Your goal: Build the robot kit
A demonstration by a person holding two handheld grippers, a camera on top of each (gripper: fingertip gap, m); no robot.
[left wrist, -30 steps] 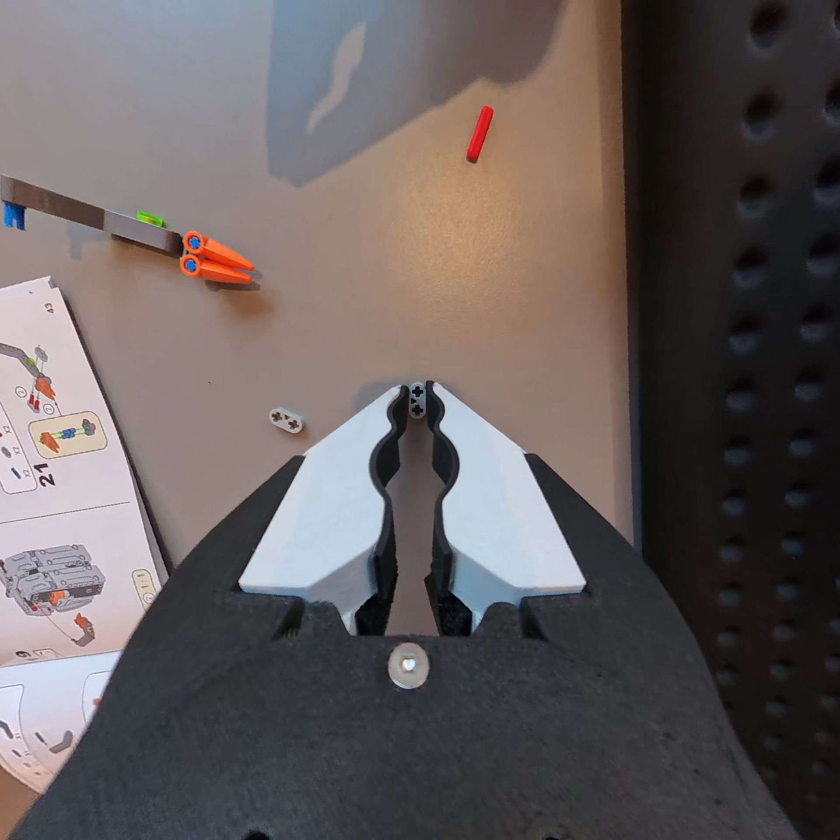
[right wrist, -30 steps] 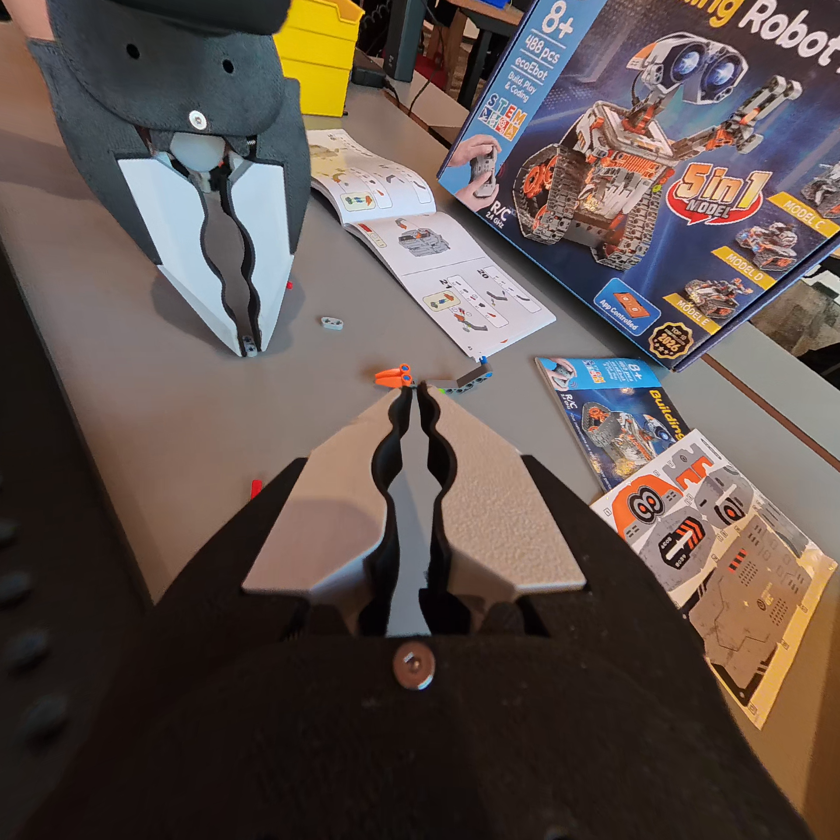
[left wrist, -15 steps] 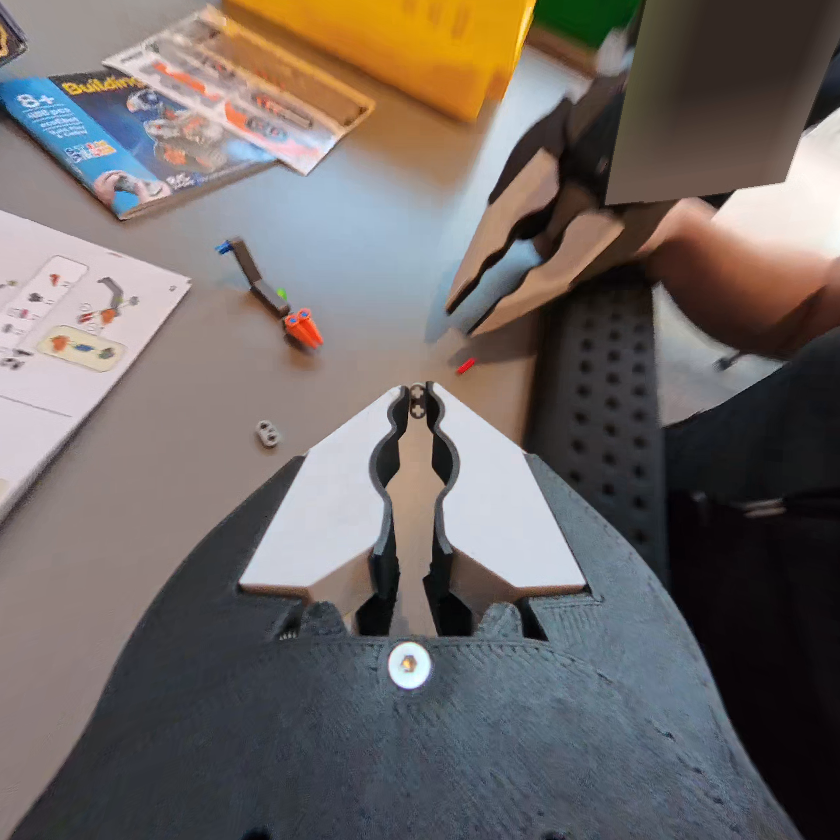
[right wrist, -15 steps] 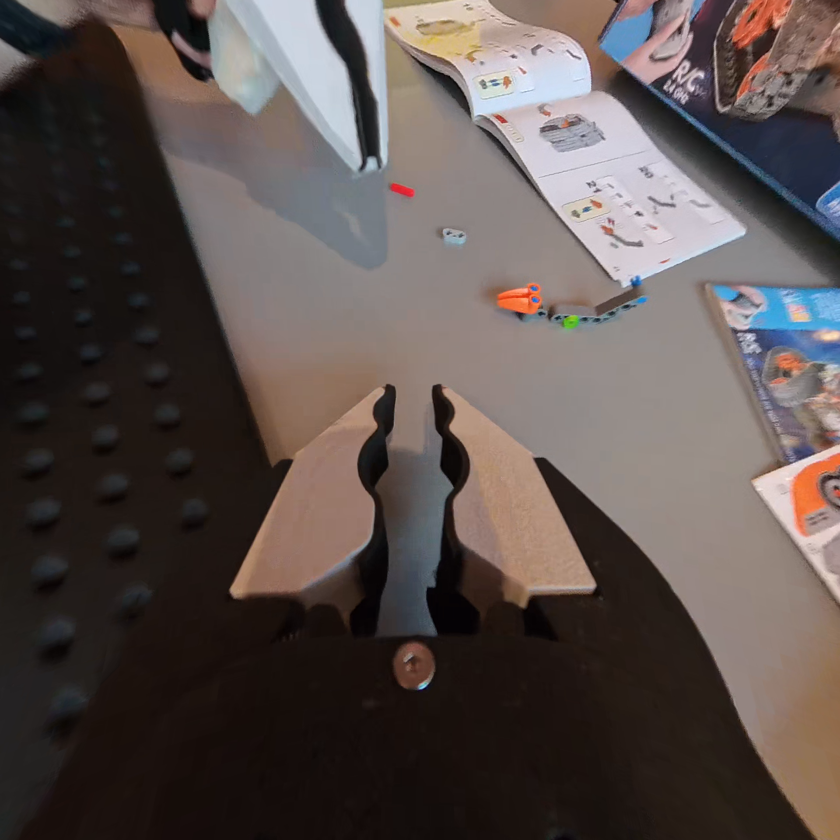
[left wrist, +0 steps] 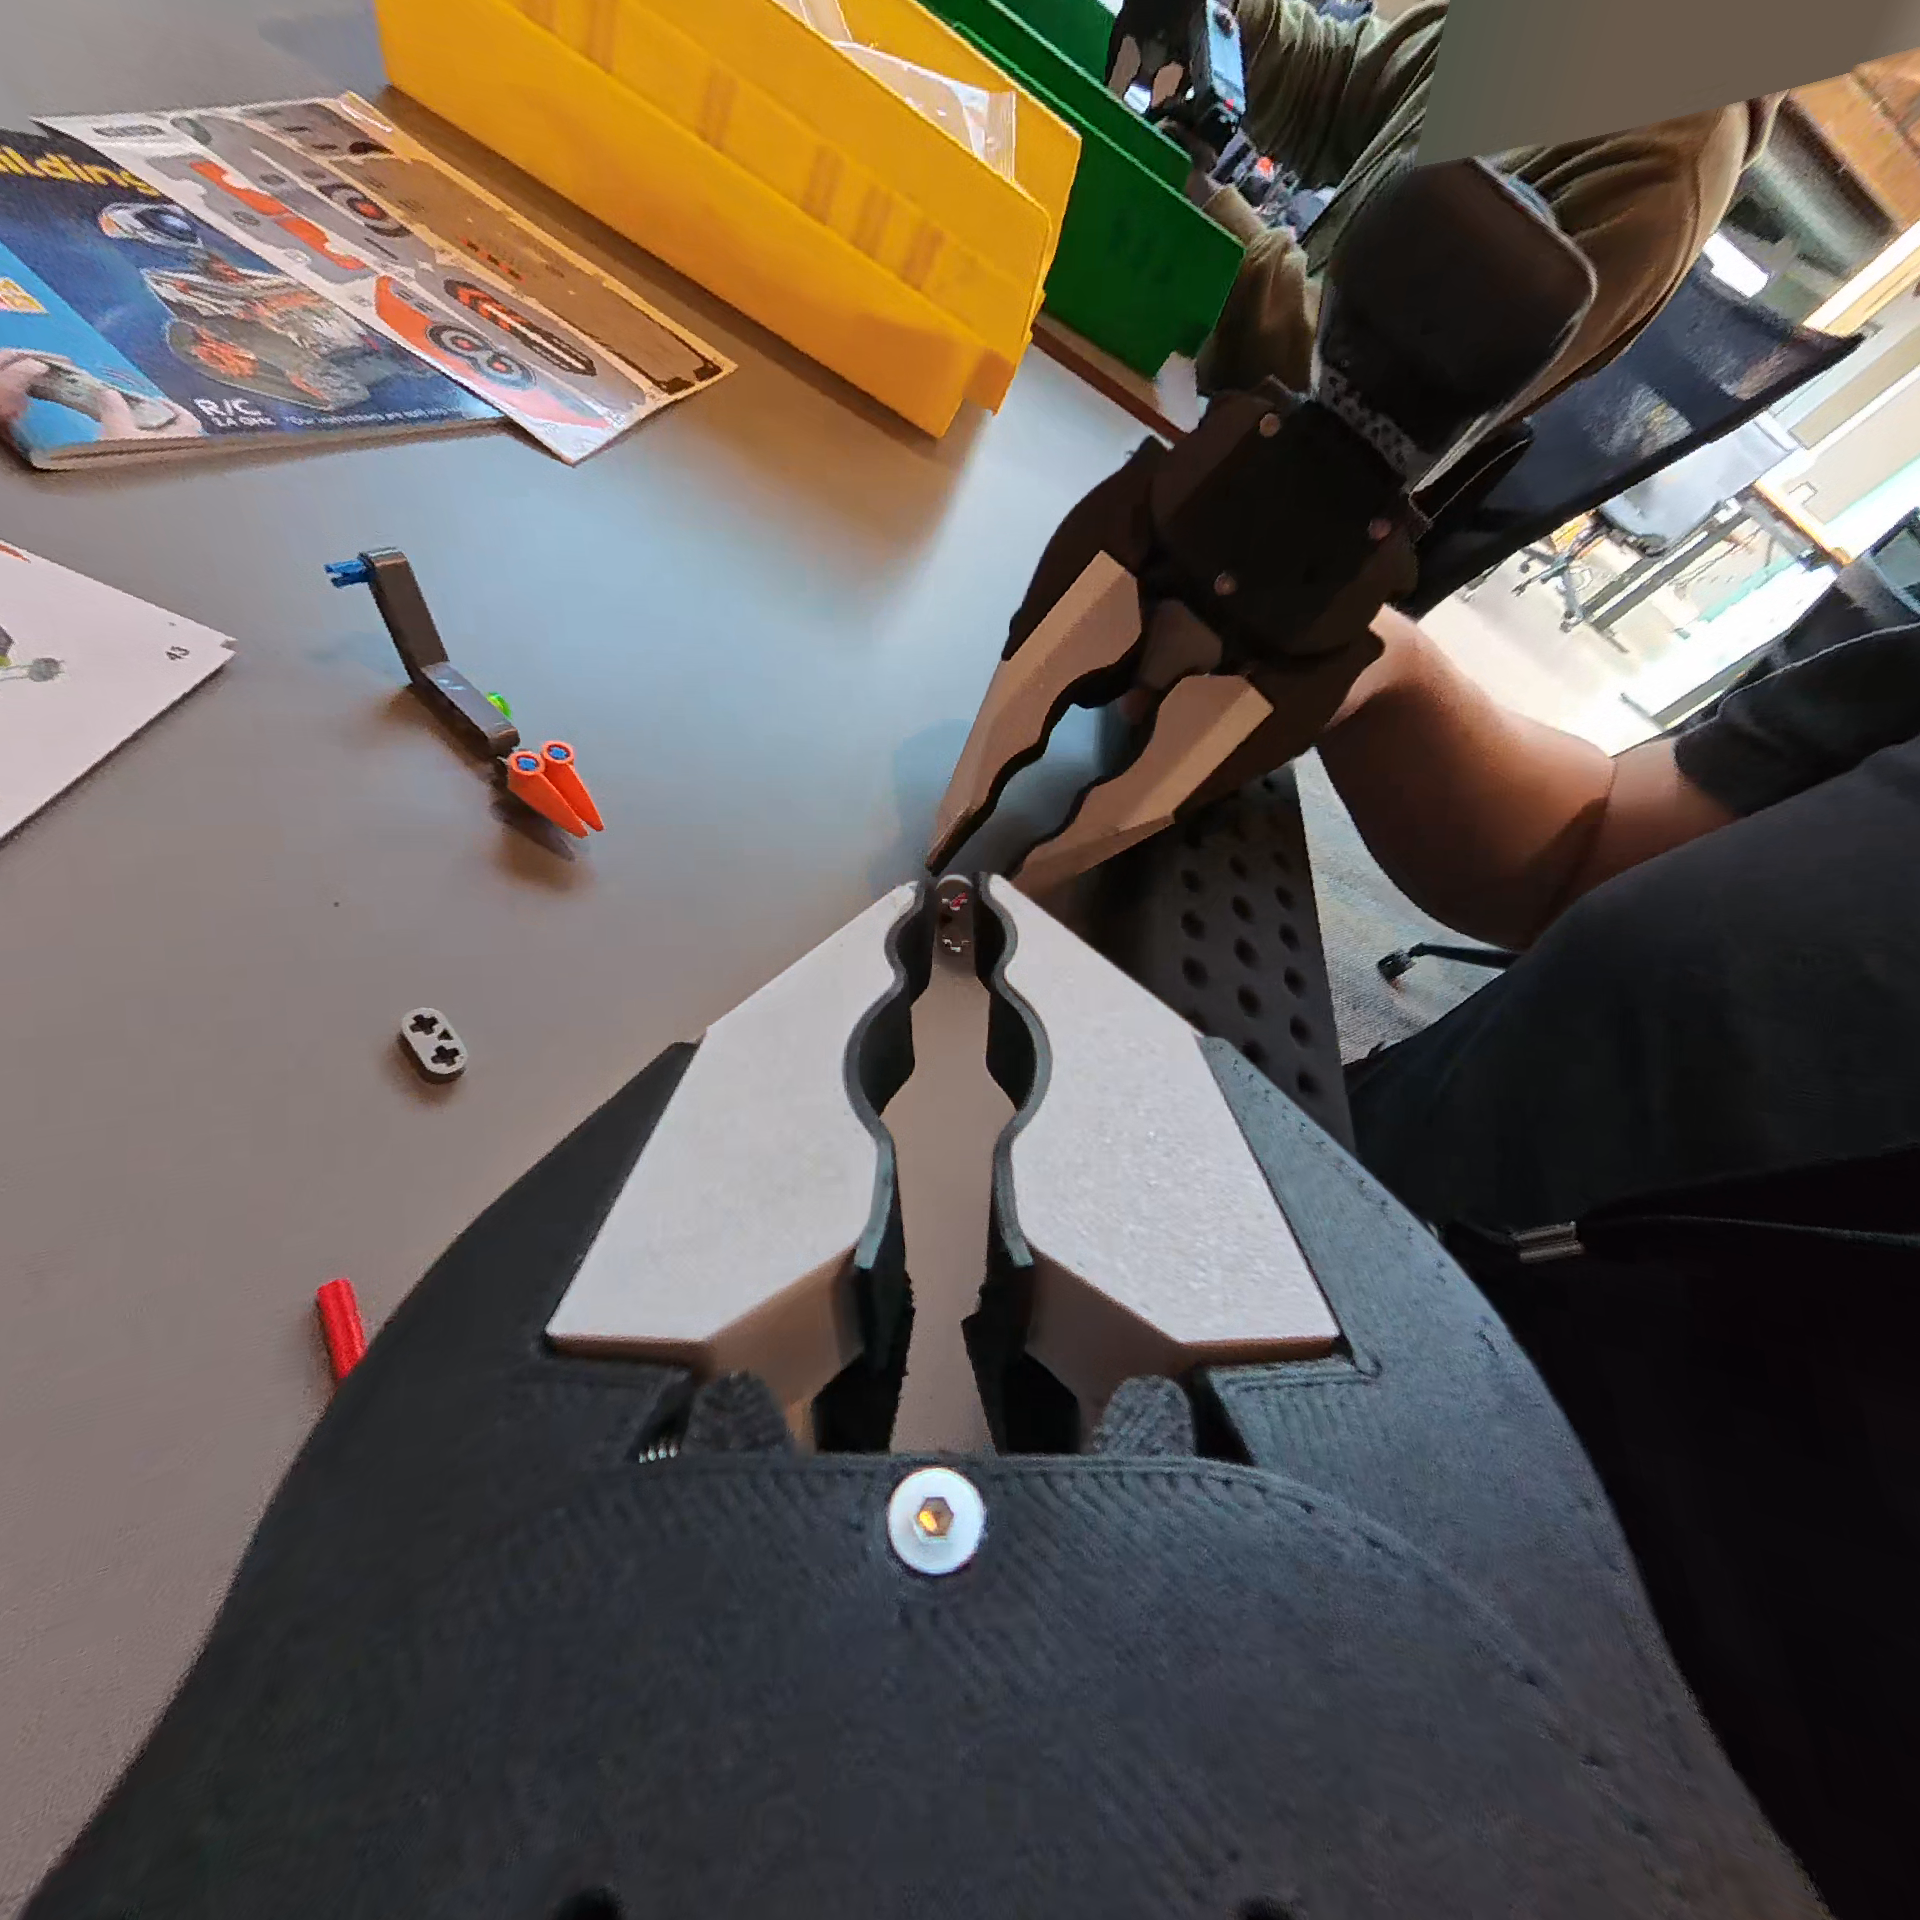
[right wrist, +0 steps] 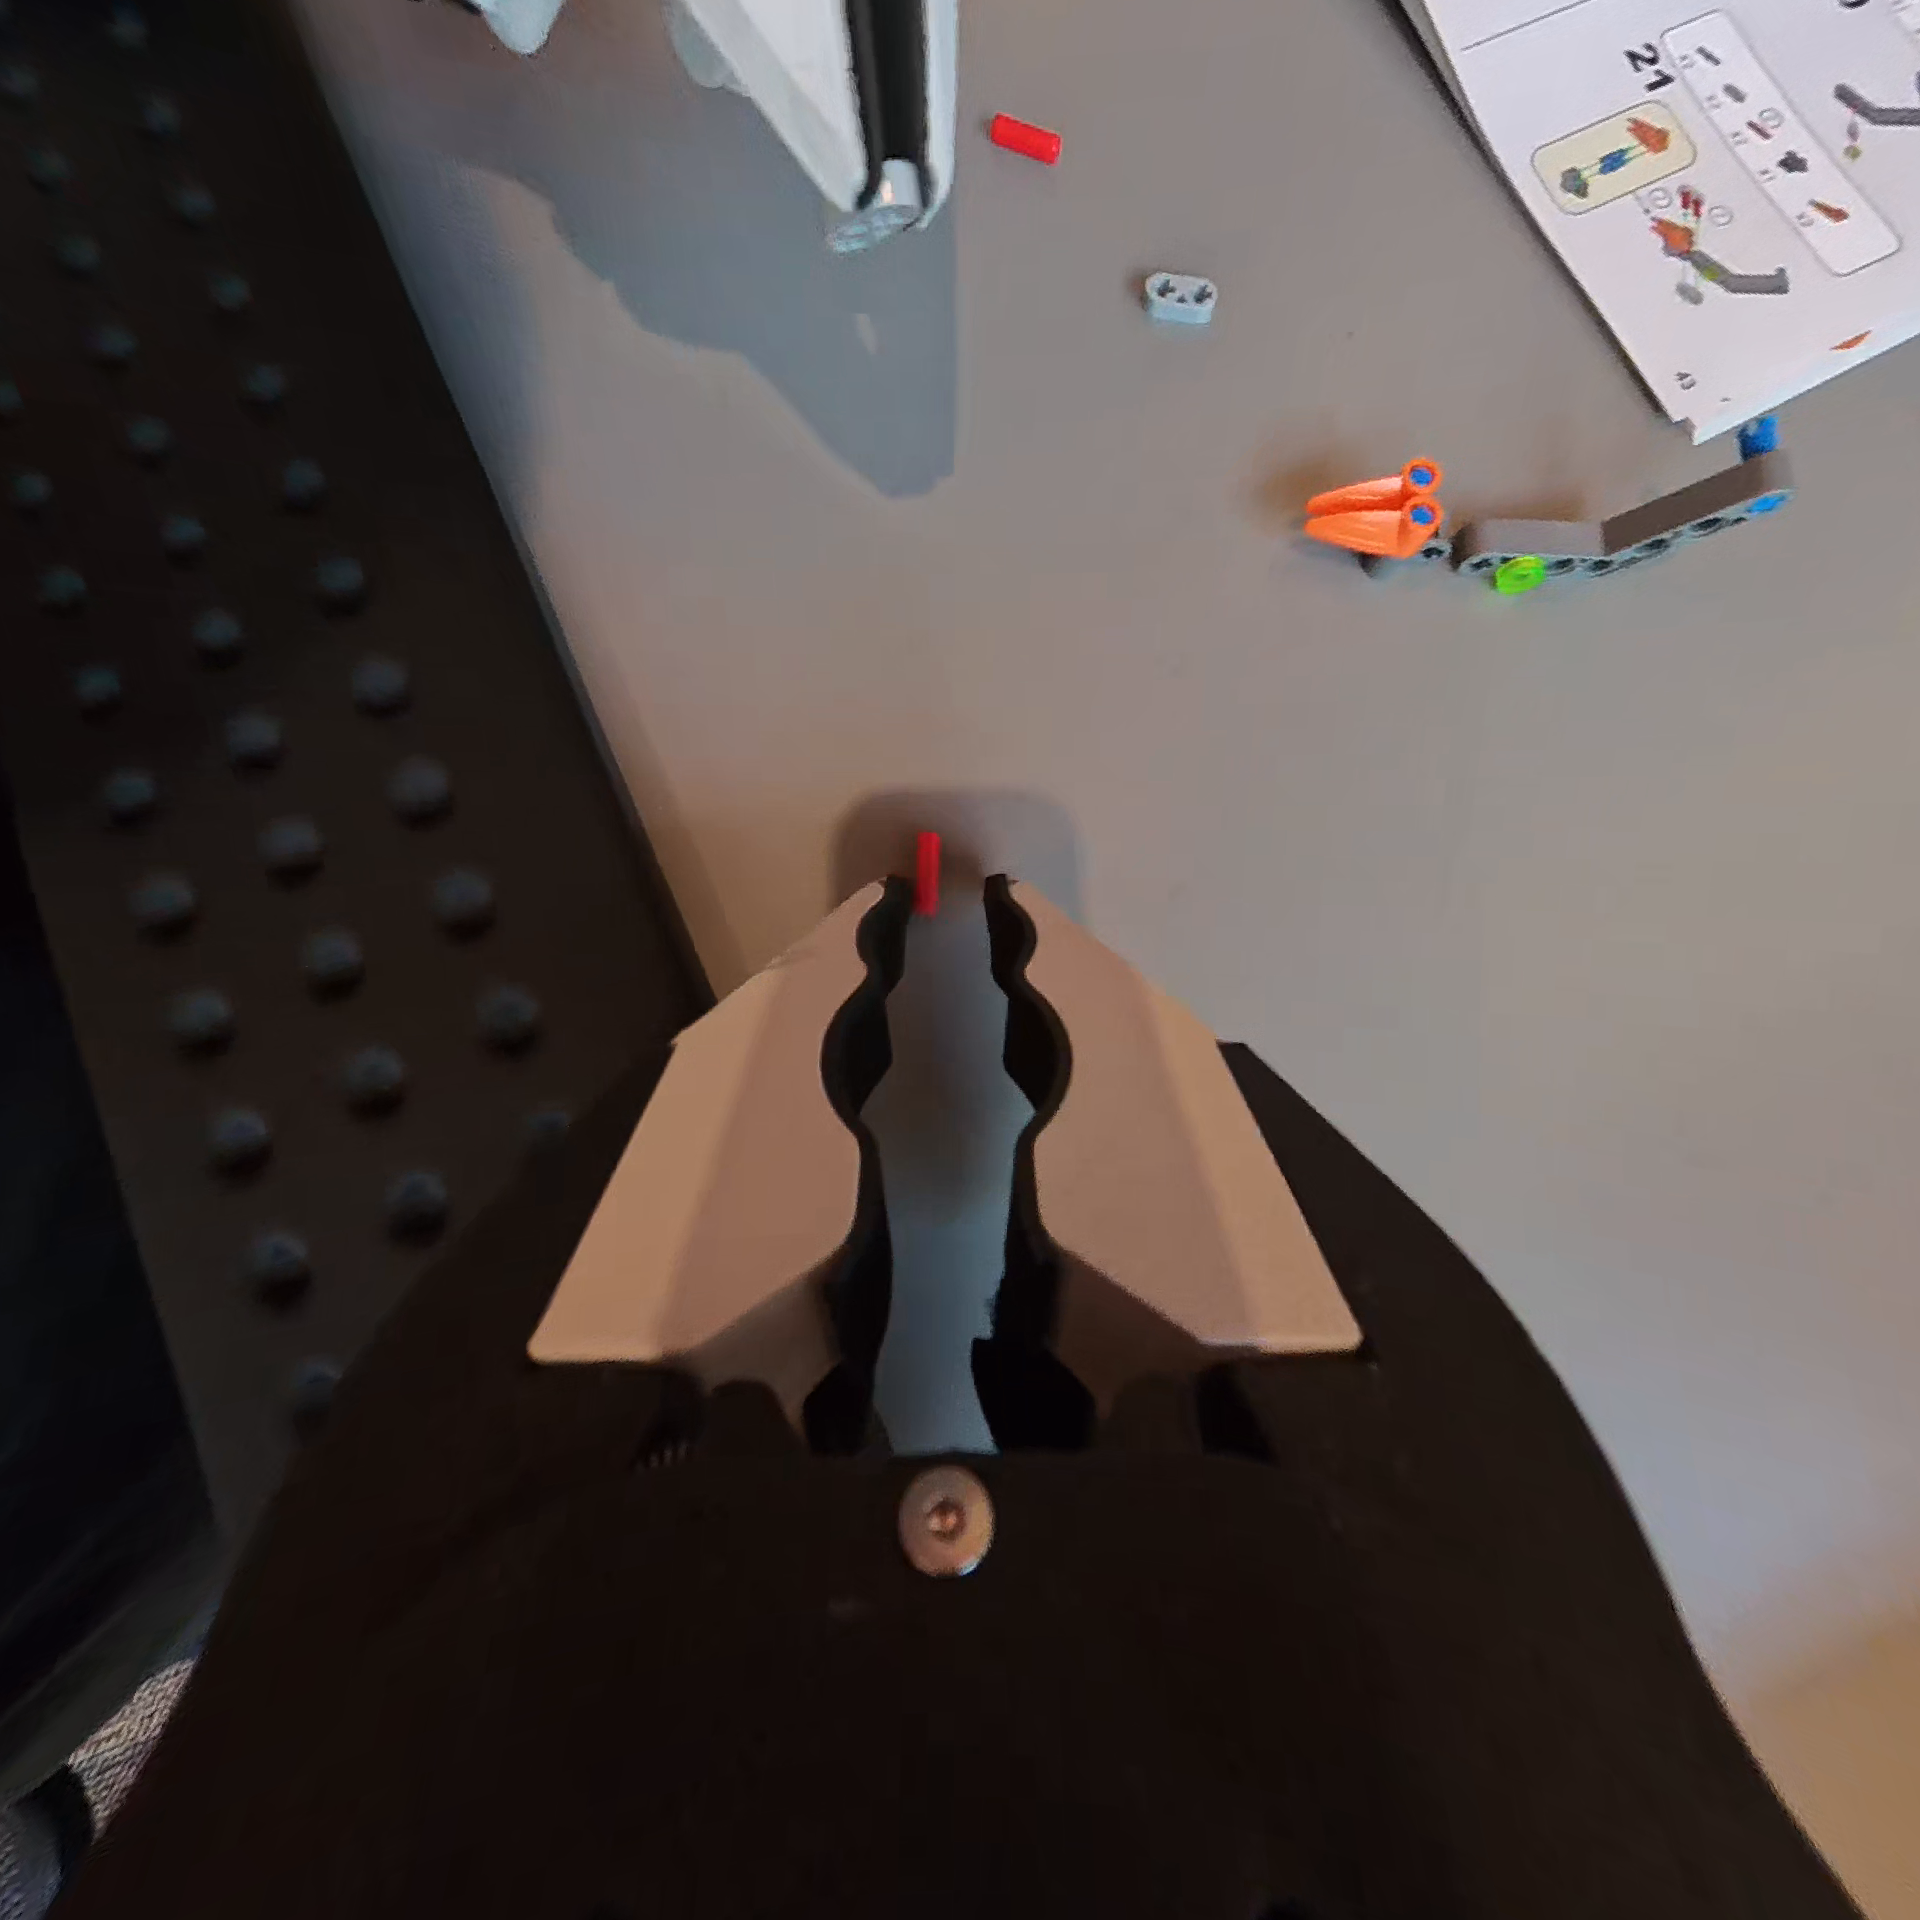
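My left gripper [left wrist: 953, 902] is shut on a small grey two-hole connector [left wrist: 953, 925] and holds it above the grey table [left wrist: 727, 644]. It also shows at the top of the right wrist view [right wrist: 883, 197], with the connector [right wrist: 876, 227] at its tips. My right gripper [right wrist: 940, 883] is open, tips down at the table, with a short red pin [right wrist: 927, 873] between them, close to the left finger. In the left wrist view the right gripper [left wrist: 982, 868] sits just beyond my left tips.
A second grey connector [right wrist: 1181, 298], another red pin [right wrist: 1025, 138] and a grey beam with two orange cones [right wrist: 1371, 514] lie on the table. An open instruction booklet [right wrist: 1714, 187] lies at the right. Yellow [left wrist: 727, 177] and green [left wrist: 1122, 229] bins stand behind. A black studded mat [right wrist: 208, 623] borders the table.
My left gripper lifted off the table with the connector and tilted up. My right gripper opened wider and moved down to the table edge, over a red pin.
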